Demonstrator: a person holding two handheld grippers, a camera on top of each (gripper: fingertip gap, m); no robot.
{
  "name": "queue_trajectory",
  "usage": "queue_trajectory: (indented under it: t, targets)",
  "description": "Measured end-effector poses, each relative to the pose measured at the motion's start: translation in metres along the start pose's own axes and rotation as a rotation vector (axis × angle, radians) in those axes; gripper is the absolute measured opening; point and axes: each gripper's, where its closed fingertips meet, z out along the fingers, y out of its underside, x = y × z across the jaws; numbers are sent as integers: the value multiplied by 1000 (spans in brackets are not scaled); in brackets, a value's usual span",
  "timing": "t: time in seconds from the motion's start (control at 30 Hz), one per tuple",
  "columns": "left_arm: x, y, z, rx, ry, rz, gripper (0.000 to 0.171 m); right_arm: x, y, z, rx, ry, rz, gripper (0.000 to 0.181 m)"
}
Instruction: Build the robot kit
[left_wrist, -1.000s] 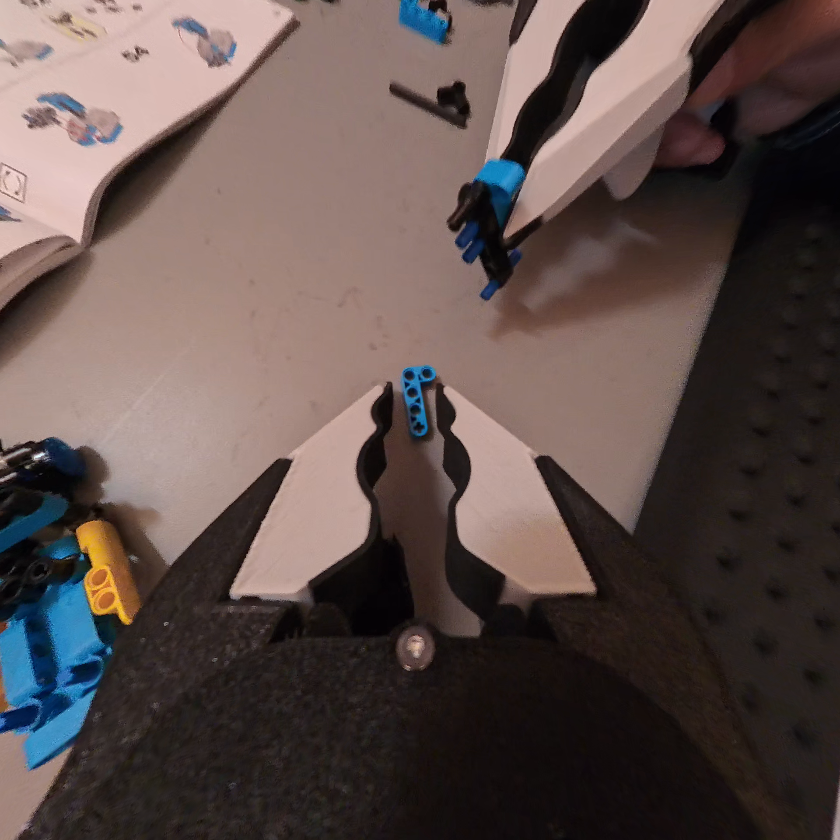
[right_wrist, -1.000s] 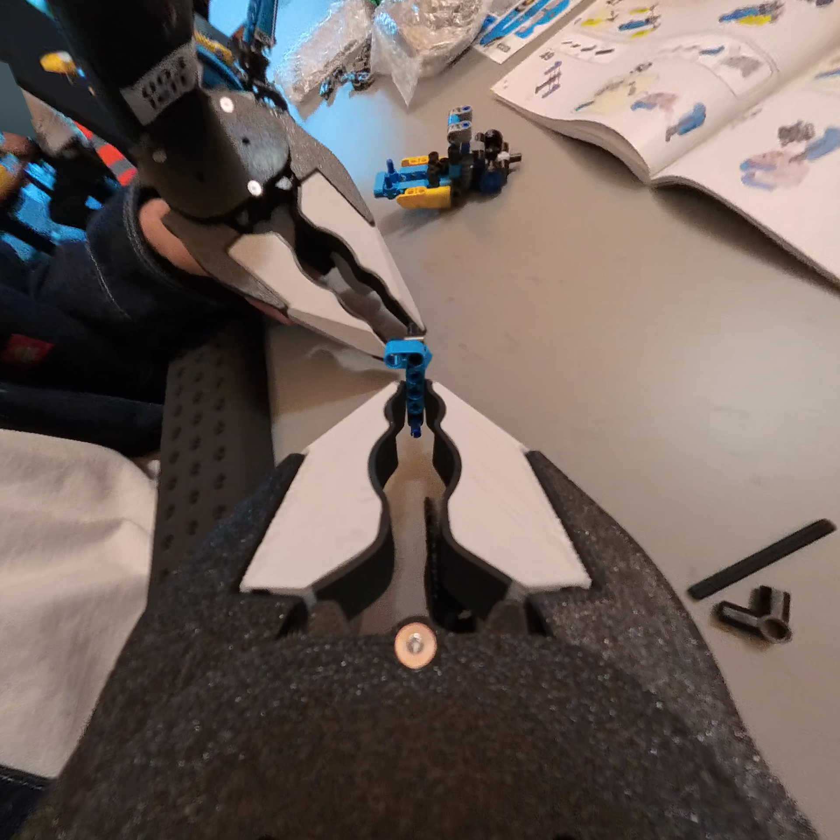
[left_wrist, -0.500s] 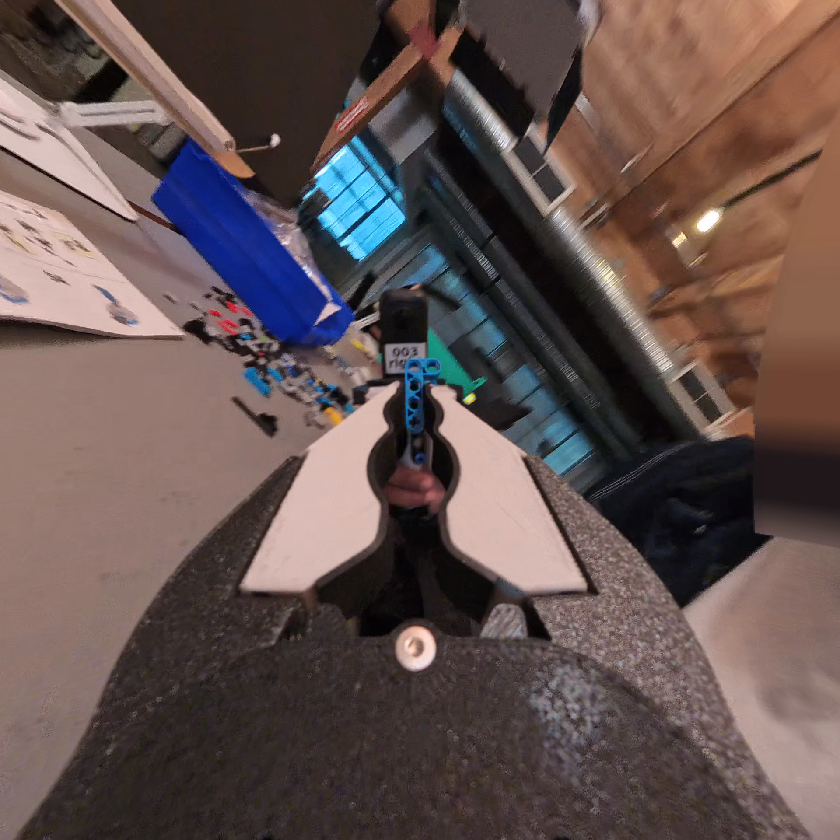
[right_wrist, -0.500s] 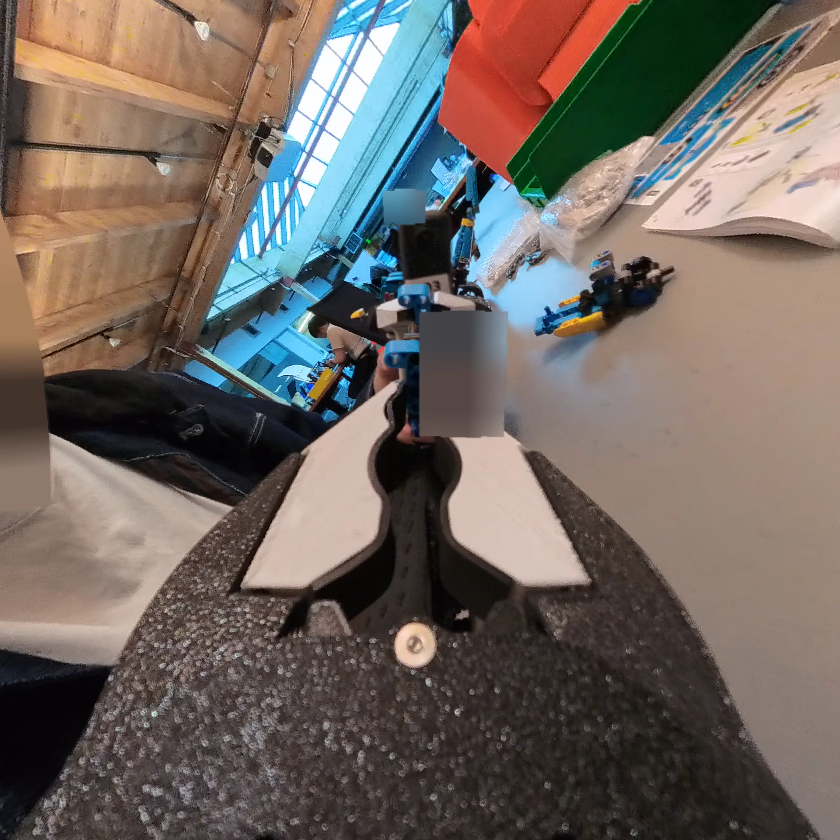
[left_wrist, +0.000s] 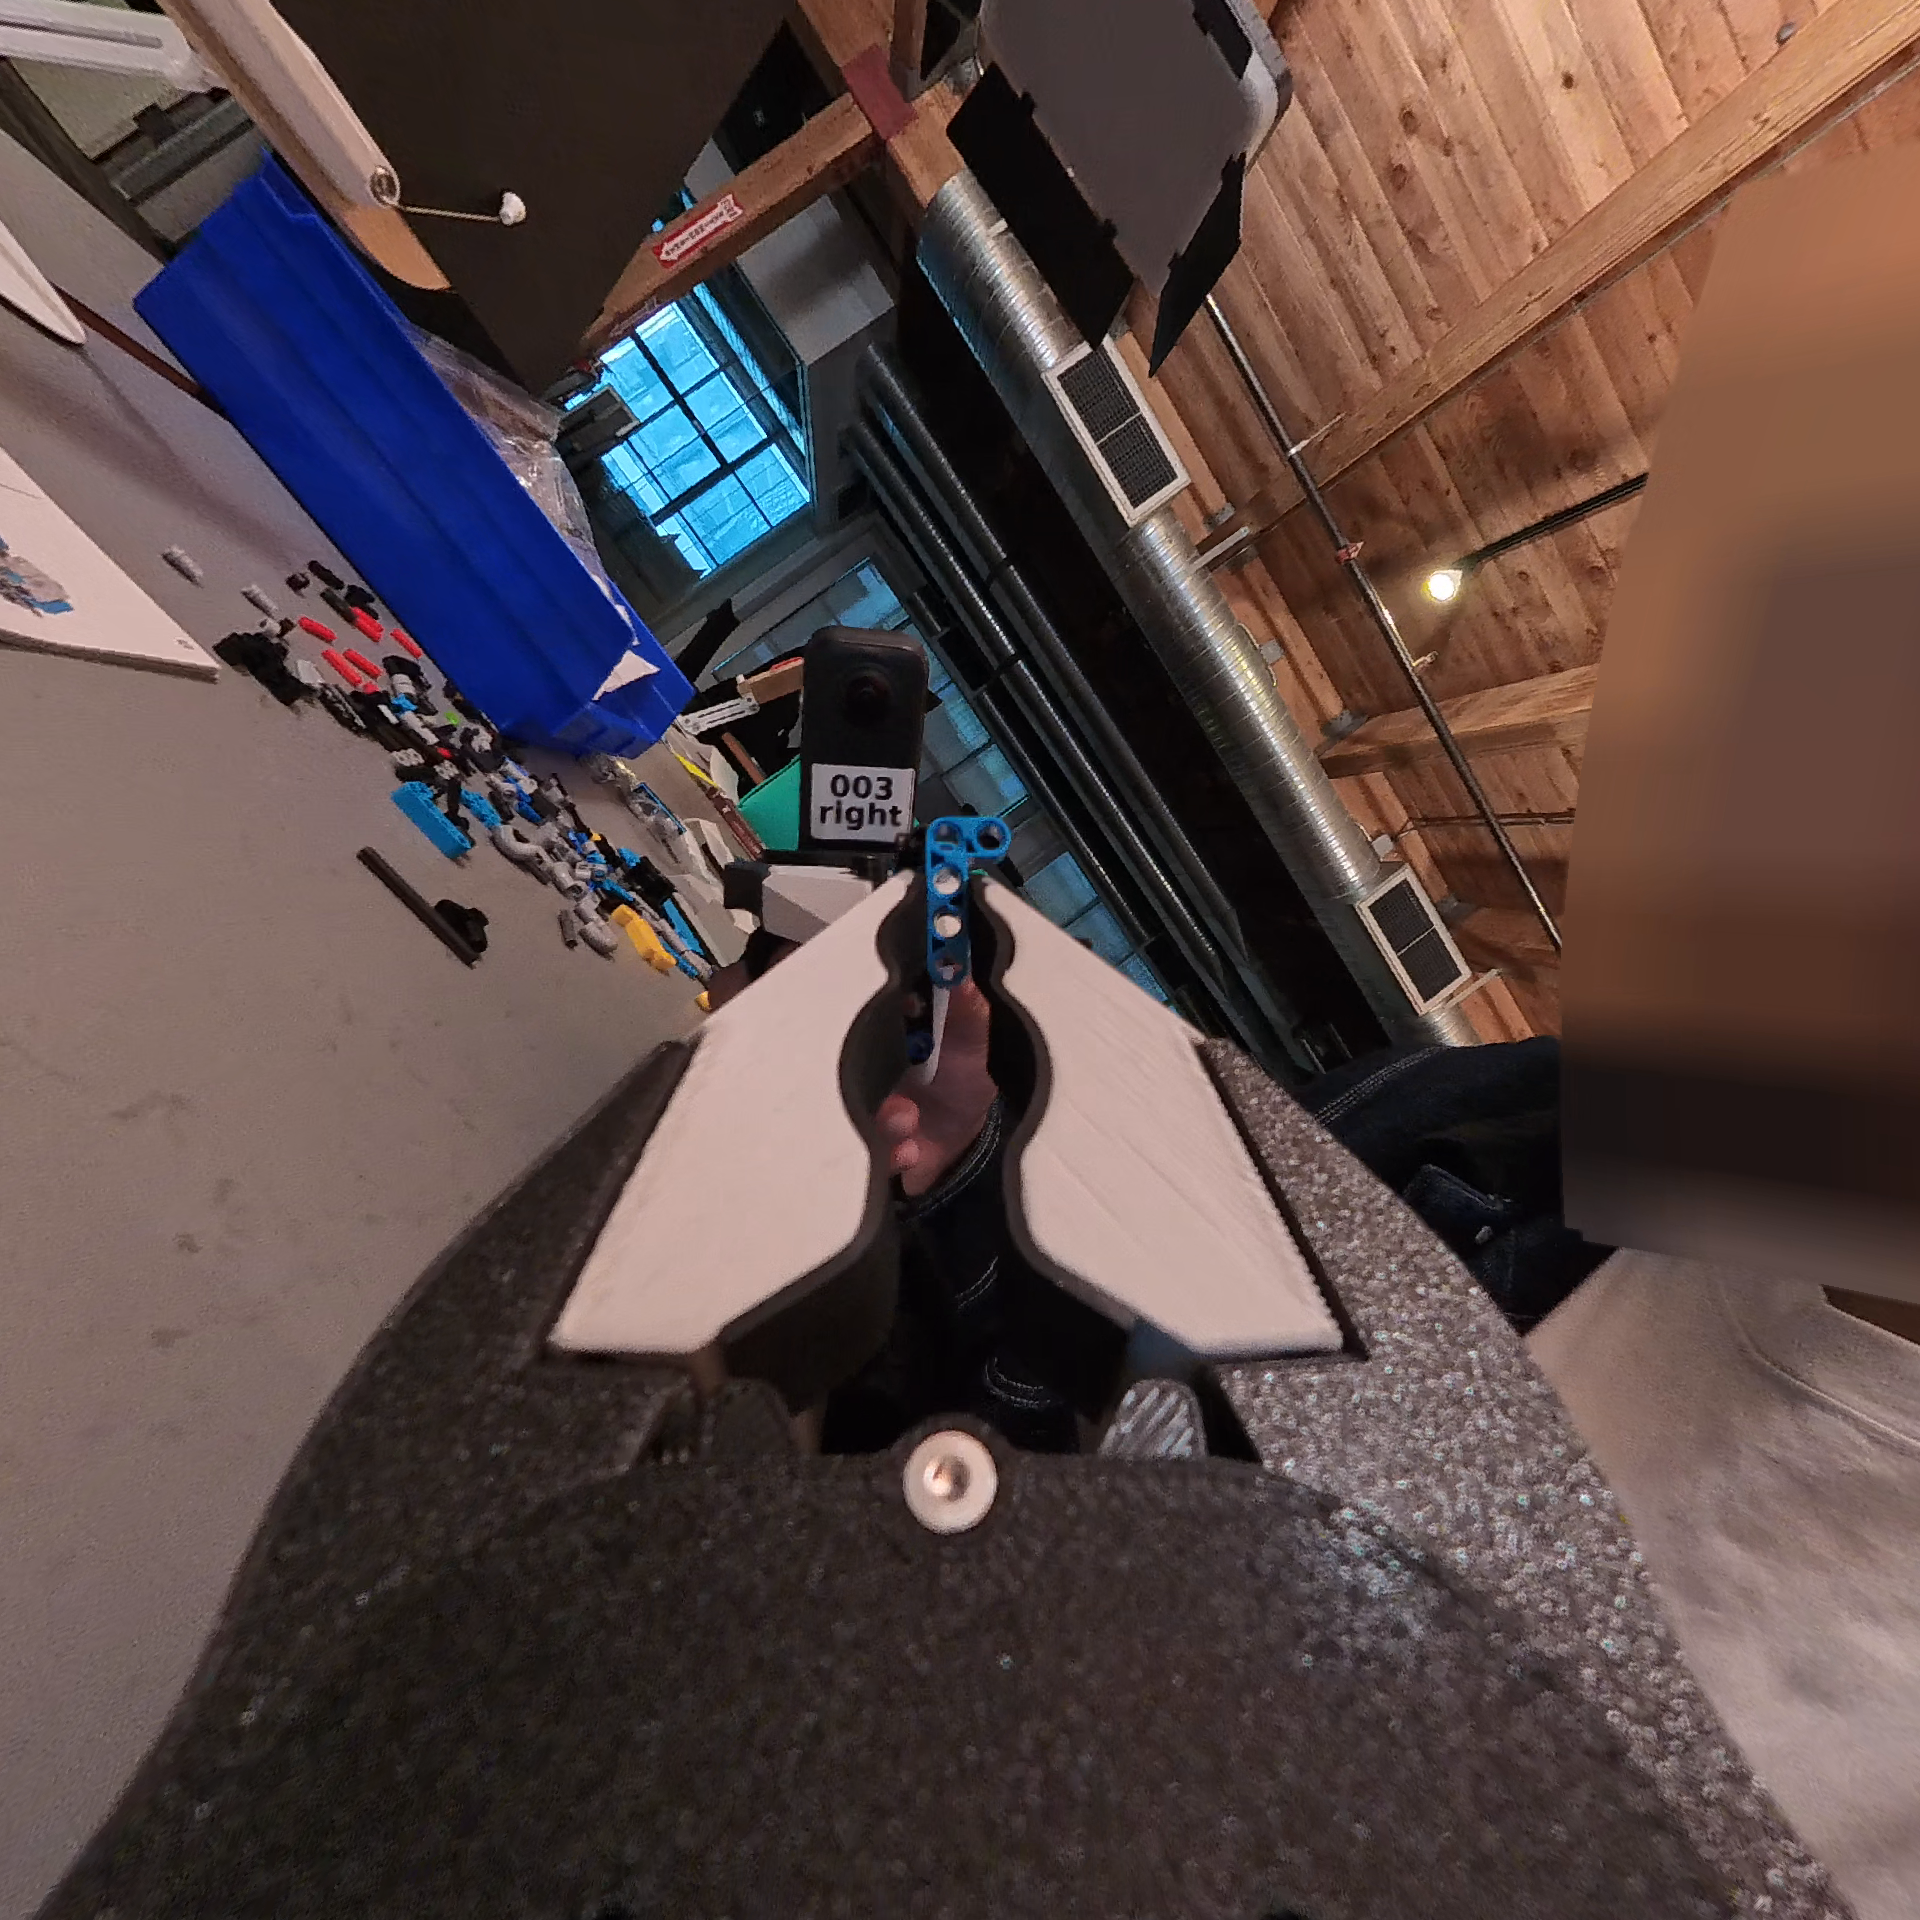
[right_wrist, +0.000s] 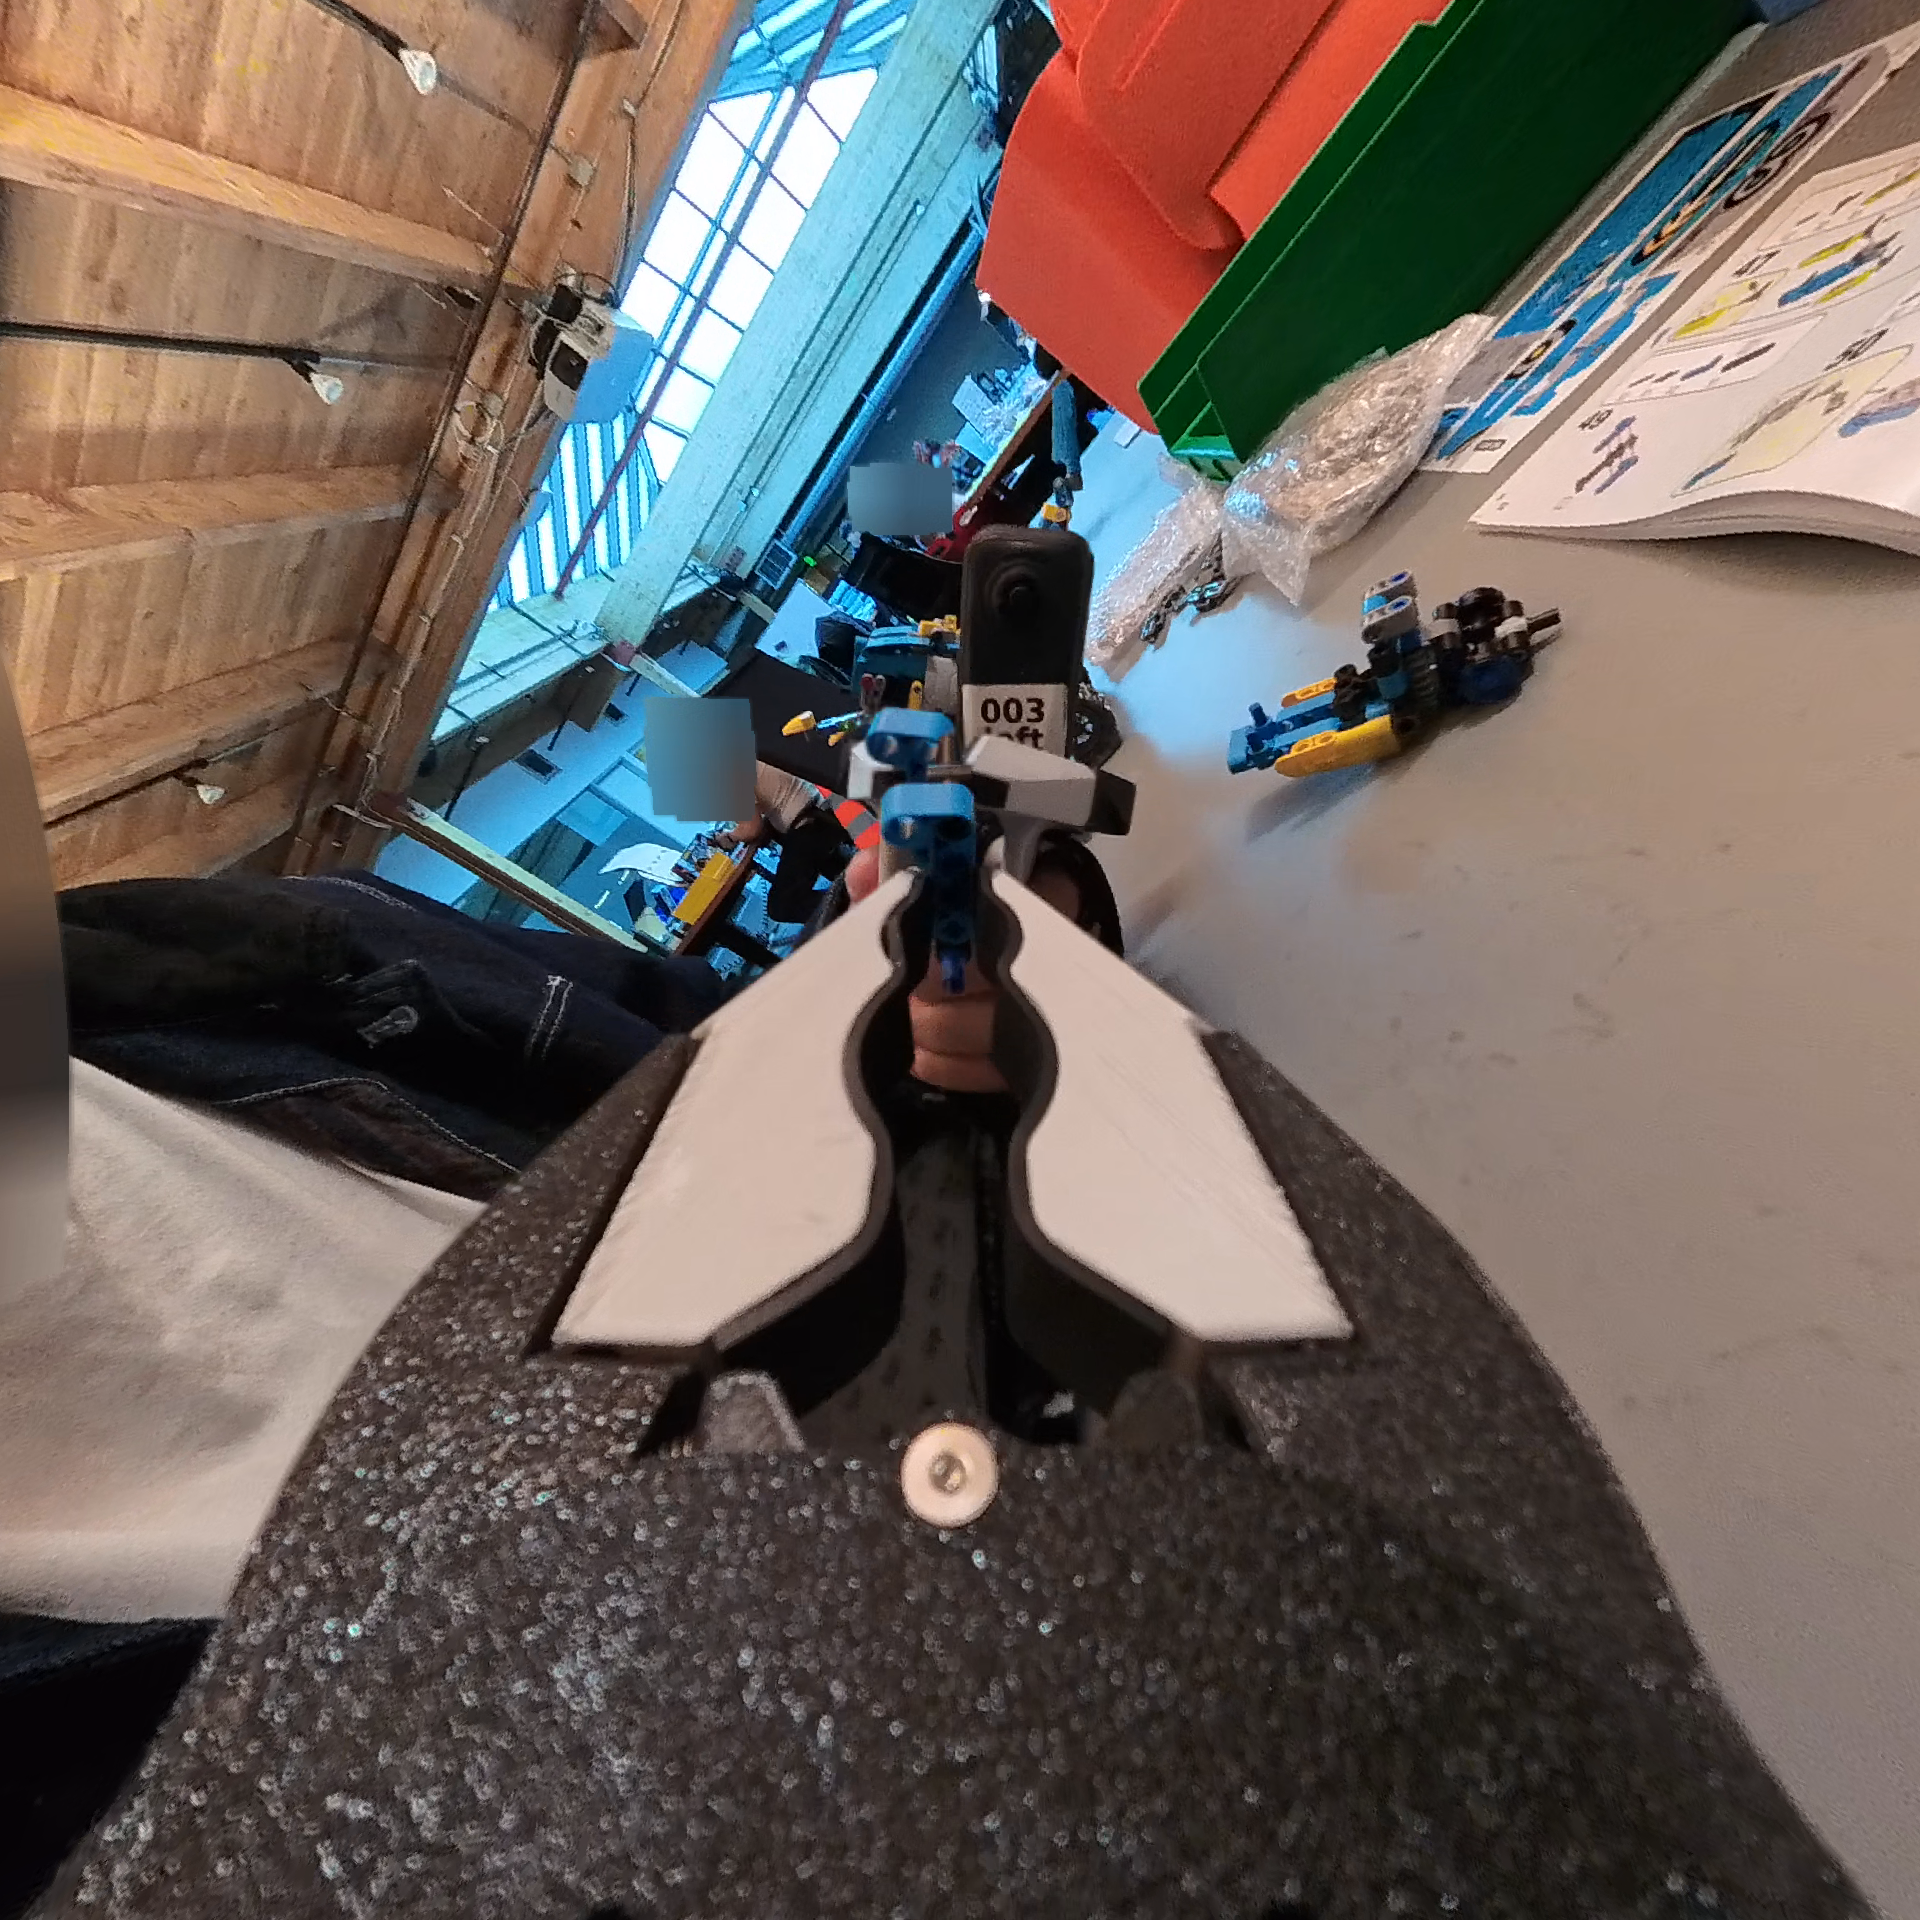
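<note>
My left gripper is shut on a blue L-shaped beam with holes and holds it upright, off the grey table. My right gripper is shut on a small blue and black pinned piece, also in the air. The two grippers face each other tip to tip. In the right wrist view the L-beam sits just behind and above the pinned piece, between the left gripper's white fingers. I cannot tell whether the two pieces touch. The right gripper's fingers show behind the beam.
A blue bin, a scatter of loose parts and a black axle lie on the table. A partly built blue and yellow model, plastic bags, an open booklet, and green and orange bins show too. My left and right fingertips are right by each other.
A second ago both grippers pointed down at the table with their pieces. They have lifted and tilted up to face each other, and the pieces now look slightly closer together.
</note>
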Motion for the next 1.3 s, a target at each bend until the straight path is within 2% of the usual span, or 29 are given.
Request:
queue_trajectory:
  t: [0.13,0.23,0.77,0.87,0.97,1.03,1.13,1.3]
  targets:
    - [-7,-4,-1,25,-45,16,7,-4,0,3,8,-34,28,7]
    - [-1,-4,-1,27,-8,7,7,-1,0,3,8,-9,18,7]
    - [-8,3,0,-16,-60,51,7,2,5,2,-30,-1,16,7]
    - [-6,2,0,-4,-45,35,7,0,-1,0,8,3,-10,7]
    - [-7,12,5,-49,-58,48,7,0,-17,-7,99,21,-38,6]
    - [-10,10,5,-28,-93,79,7,2,-10,-7,48,27,-34,7]
    - [-8,12,4,-40,-74,67,7,-1,-10,-7,40,32,-71,7]
    - [-9,18,2,-114,-94,108,6,0,-3,-6,-25,37,-107,7]
